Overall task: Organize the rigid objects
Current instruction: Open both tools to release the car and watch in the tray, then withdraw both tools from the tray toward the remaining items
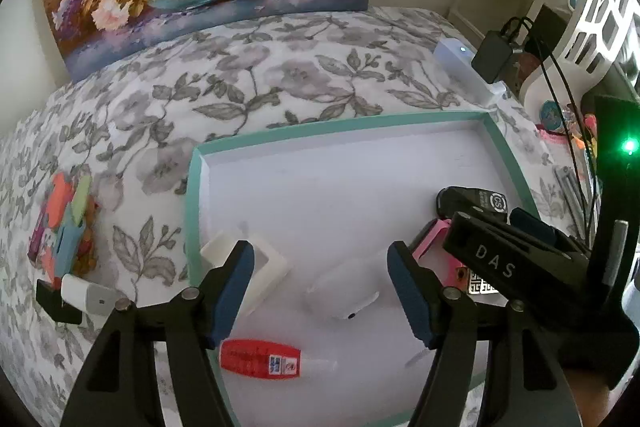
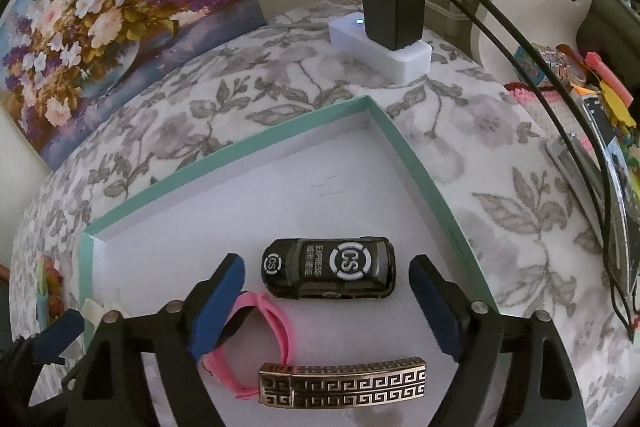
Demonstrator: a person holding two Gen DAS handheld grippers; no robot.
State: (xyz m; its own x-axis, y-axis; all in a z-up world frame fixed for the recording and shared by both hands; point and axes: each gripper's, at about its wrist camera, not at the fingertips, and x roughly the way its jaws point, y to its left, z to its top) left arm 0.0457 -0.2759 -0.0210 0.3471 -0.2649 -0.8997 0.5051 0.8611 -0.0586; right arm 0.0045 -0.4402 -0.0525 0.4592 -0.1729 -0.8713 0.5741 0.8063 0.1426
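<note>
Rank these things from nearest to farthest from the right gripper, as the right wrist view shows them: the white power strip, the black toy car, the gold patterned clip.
1. Gold patterned clip: between the fingers of the right gripper, low in the tray.
2. Black toy car: just past the fingertips.
3. White power strip: far back on the floral cloth, outside the tray.

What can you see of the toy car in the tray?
The toy car is a small black glossy model, probably die-cast or plastic, with white "CS" ring logos on roof and hood and "EXPRESS" lettering. It sits upright on its wheels, side-on, on the white floor of the teal-rimmed tray. Nothing touches it: the right tongs stand open on either side, and the pink band lies just clear of it.
</note>
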